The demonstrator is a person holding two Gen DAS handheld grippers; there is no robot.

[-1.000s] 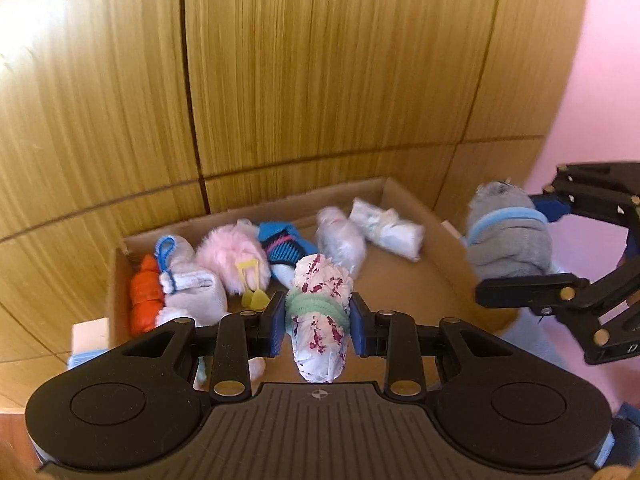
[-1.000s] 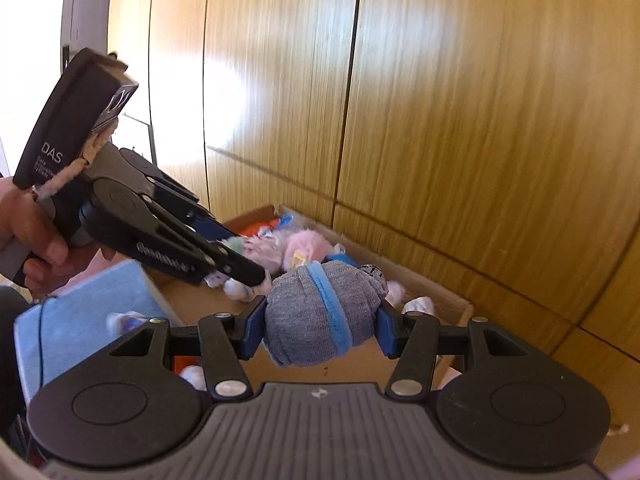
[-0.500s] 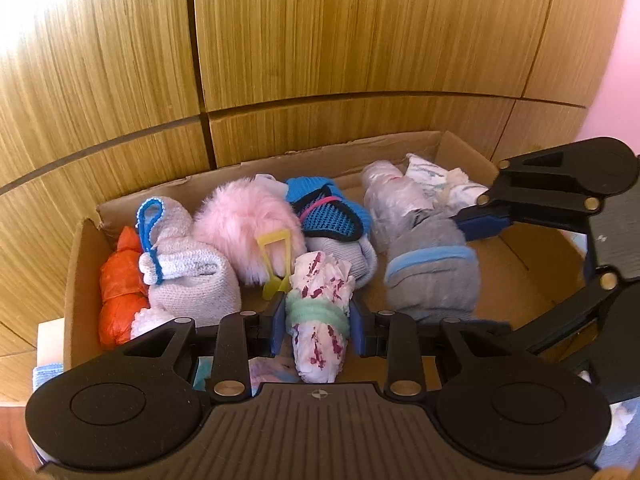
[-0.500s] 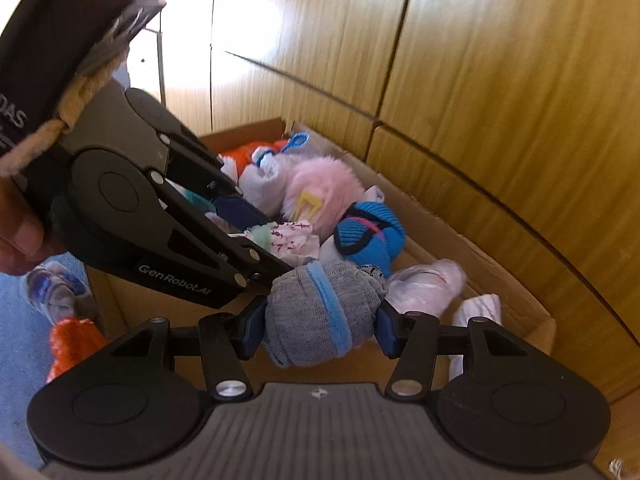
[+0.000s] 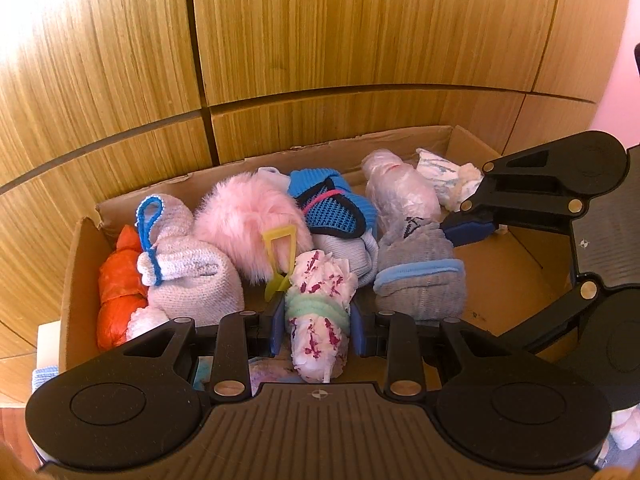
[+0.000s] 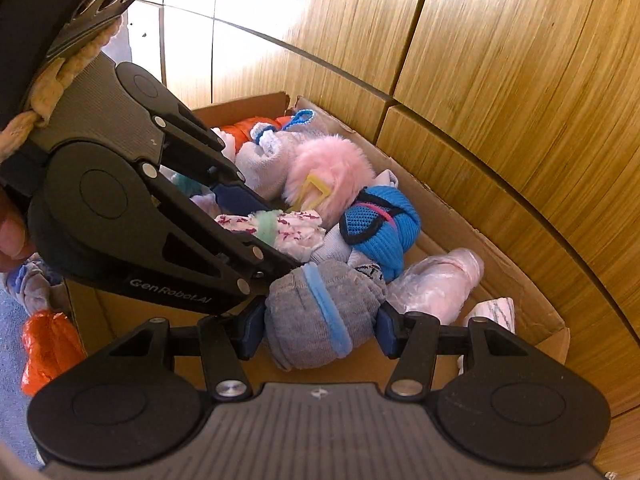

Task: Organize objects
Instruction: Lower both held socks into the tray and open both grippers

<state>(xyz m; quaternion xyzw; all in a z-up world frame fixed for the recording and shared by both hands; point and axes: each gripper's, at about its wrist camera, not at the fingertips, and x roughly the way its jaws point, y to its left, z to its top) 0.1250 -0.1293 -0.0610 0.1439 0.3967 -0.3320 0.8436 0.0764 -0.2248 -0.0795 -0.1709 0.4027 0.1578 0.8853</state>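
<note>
Both tongs are down in the cardboard box (image 5: 472, 140) against the wood panel wall (image 5: 320, 40). Left tongs (image 5: 316, 322) are clamped on a white sock roll with red-purple print and a mint band (image 5: 320, 300), held low at the near side of the box, its far end touching the pink fluffy bundle (image 5: 248, 220) with the yellow tag (image 5: 280, 256). Right tongs (image 6: 318, 326) are squeezed on a grey sock roll with a light blue band (image 6: 316, 312), sitting on the box floor right of the printed roll. Left wrist view shows the whole row along the far wall: orange bundle (image 5: 120, 280) far left, white knit roll with a blue loop (image 5: 184, 272), pink fluff, blue mesh roll (image 5: 332, 208), clear plastic-wrapped roll (image 5: 400, 196), small white printed roll (image 5: 444, 176) in the far right corner. It also shows only one blue pad of the right tongs (image 5: 468, 230) touching the grey roll; the other pad is hidden there. Right wrist view shows both pads on the grey roll, plus the left tongs from the side crossing over it, with a bit of the holder's hand (image 6: 10, 232) at the left edge. Only this view shows stuff outside the box: an orange bundle (image 6: 48, 348) and a greyish roll (image 6: 32, 288) on a blue-grey surface (image 6: 8, 400), near left.
</note>
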